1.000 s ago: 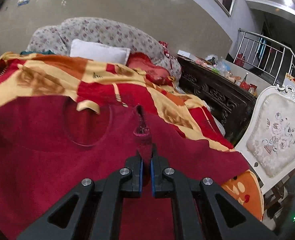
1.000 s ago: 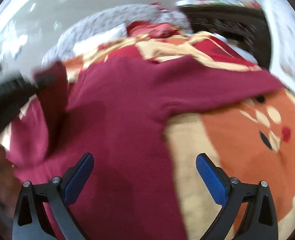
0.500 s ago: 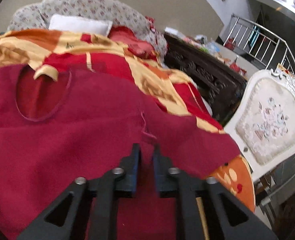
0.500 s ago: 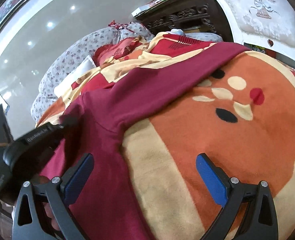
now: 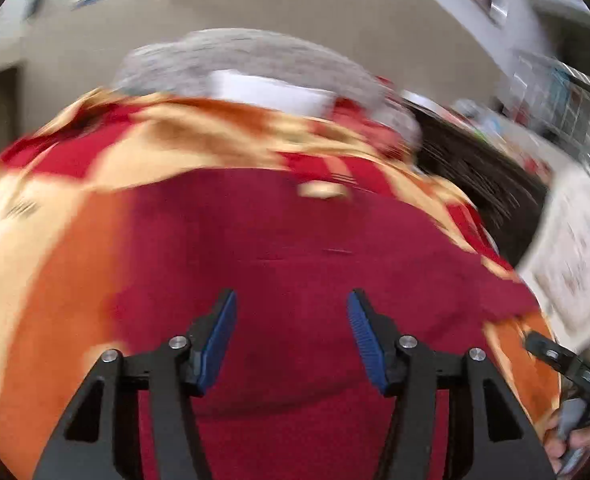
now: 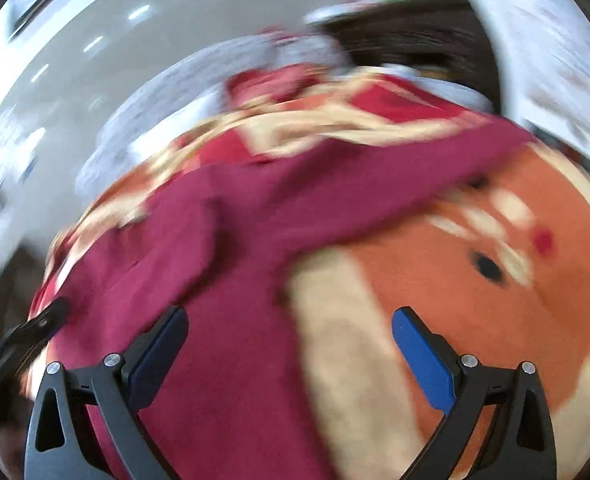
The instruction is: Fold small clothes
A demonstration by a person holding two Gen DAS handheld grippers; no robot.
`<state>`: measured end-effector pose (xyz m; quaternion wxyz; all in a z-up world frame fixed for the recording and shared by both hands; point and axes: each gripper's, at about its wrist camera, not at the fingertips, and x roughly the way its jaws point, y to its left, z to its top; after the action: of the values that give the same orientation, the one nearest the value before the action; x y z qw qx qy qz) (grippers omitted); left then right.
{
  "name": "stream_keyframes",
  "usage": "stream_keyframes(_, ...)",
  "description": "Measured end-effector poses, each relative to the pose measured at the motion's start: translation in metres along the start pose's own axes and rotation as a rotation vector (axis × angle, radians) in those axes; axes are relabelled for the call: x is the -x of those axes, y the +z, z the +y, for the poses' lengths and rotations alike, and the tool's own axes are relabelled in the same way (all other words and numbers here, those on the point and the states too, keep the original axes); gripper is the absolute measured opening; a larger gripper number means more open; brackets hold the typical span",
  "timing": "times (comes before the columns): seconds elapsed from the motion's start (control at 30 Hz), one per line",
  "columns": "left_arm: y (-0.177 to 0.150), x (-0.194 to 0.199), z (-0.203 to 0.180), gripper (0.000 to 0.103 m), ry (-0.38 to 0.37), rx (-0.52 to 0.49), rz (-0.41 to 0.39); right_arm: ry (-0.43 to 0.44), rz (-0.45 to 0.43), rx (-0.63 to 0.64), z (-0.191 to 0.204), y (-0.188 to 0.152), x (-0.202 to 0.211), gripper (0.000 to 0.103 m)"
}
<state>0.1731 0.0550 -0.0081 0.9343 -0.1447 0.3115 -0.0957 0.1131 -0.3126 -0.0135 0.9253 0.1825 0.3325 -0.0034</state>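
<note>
Dark red garment (image 5: 295,264) spread flat on the patterned blanket (image 5: 55,264); one sleeve (image 6: 395,176) reaches toward 2 o'clock in the right wrist view. Left gripper (image 5: 291,316), jaws just opened, empty above the cloth. Right gripper (image 6: 291,332) spread wide, grasping nothing.

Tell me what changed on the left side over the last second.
The left gripper let go: its fingers, which pinched a fold of the dark red knit garment, have just been opening and now stand apart with nothing clamped. The garment lies on the orange and yellow patterned blanket. The right gripper stayed open.
</note>
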Motion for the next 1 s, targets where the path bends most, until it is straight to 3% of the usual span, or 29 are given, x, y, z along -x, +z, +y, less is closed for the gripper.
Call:
stream_keyframes(0.07,0.0,0.004,0.034,0.046,0.037,0.093,-0.009,0.081,0.027,0.206,0.032,0.016,-0.004,0.103)
stream_keyframes(0.17,-0.001,0.0,0.056,0.043,0.04,0.182,-0.014,0.218,0.043,0.474,0.077,0.034,-0.02,0.103)
stream_keyframes(0.3,0.011,-0.012,0.053,0.043,0.039,0.195,-0.031,0.239,0.154,0.653,0.111,0.043,-0.07,0.103)
stream_keyframes(0.37,0.022,-0.014,0.048,0.043,0.018,0.211,-0.045,0.193,0.223,0.628,0.105,0.047,-0.099,0.102)
stream_keyframes(0.47,0.033,-0.02,0.04,0.043,0.003,0.191,-0.065,0.034,0.305,0.525,0.07,0.048,-0.127,0.103)
stream_keyframes(0.53,0.033,-0.036,0.04,0.043,0.025,0.171,-0.025,0.016,0.283,0.467,0.044,0.045,-0.127,0.103)
stream_keyframes(0.63,0.027,-0.063,0.047,0.043,0.115,0.142,0.034,0.001,0.274,0.421,0.02,0.041,-0.112,0.103)
stream_keyframes(0.83,0.018,-0.062,0.056,0.045,0.071,0.186,0.004,0.109,0.151,0.31,-0.013,0.059,-0.07,0.103)
stream_keyframes(1.0,0.016,-0.057,0.064,0.045,0.038,0.224,-0.022,0.307,0.147,0.422,0.023,0.064,-0.076,0.098)
